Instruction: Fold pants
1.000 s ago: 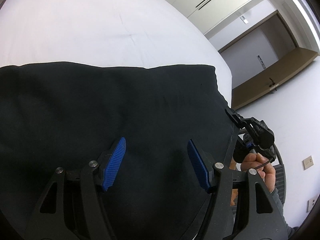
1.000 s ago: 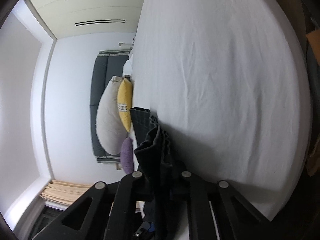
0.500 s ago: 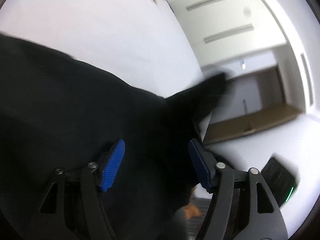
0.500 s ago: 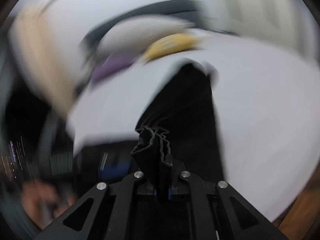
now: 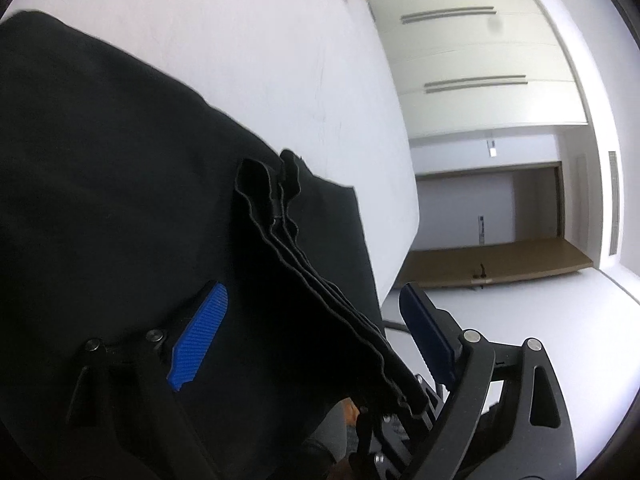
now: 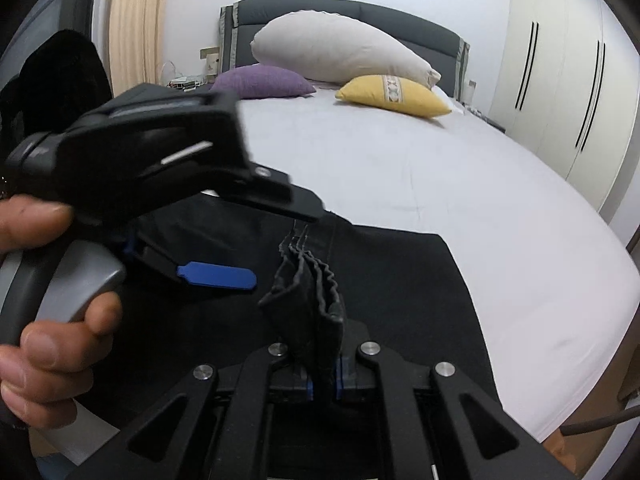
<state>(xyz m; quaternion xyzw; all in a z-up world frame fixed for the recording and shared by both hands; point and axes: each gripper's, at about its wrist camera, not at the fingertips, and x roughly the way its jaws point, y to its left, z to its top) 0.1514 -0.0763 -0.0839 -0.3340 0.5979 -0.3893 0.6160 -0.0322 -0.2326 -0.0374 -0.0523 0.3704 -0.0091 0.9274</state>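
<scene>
The black pants (image 5: 120, 168) lie folded on the white bed (image 5: 260, 52), near its foot. My right gripper (image 6: 323, 384) is shut on a bunched stack of the pants' edges (image 6: 310, 300) and holds it up above the flat cloth (image 6: 400, 280). The same bunch (image 5: 304, 264) crosses between my left fingers in the left wrist view. My left gripper (image 5: 316, 344) is open, its blue pads (image 5: 200, 336) on either side of that bunch, not closed on it. It also shows in the right wrist view (image 6: 216, 276), held in a hand at left.
A white pillow (image 6: 340, 56), a purple cushion (image 6: 260, 82) and a yellow cushion (image 6: 394, 96) lie at the dark headboard (image 6: 400, 20). White wardrobes (image 6: 560, 100) stand to the right of the bed. A doorway and wooden ledge (image 5: 500, 264) lie beyond the bed's foot.
My right gripper has swung round with the bunched pants edge and brought it over the folded pants, between my left fingers. My left gripper stays open.
</scene>
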